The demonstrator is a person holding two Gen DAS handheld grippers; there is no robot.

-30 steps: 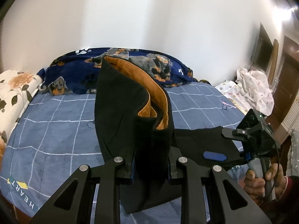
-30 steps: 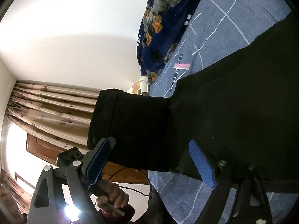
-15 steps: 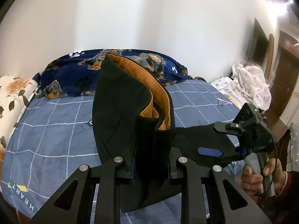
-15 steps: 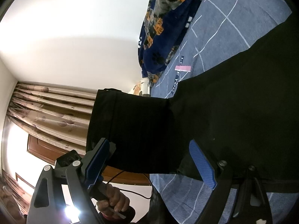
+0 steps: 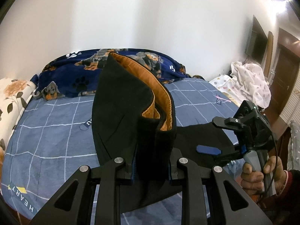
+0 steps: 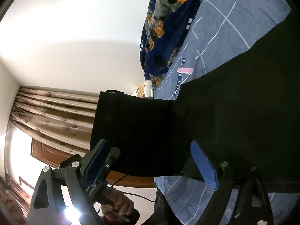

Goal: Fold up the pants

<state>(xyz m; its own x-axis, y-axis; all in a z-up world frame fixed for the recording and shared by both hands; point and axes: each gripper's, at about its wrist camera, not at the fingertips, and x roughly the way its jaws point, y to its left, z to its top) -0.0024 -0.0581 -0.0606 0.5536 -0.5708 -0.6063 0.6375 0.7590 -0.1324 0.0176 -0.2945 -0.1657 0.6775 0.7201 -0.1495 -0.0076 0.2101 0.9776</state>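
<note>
While lifted as before, pants (image 5: 131,123) perhaps slightly higher.

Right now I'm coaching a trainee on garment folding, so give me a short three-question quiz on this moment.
1. True or false: the left gripper is clamped on the black pants.
2. What colour is the pants' lining?
A. orange-brown
B. white
C. green
3. Fill in: the right gripper has its jaws ____, with pants fabric lying between its blue pads.

Key:
1. True; a raised fold stands up from its closed jaws above the blue checked bed.
2. A.
3. Open; the pads stand well apart.
</note>
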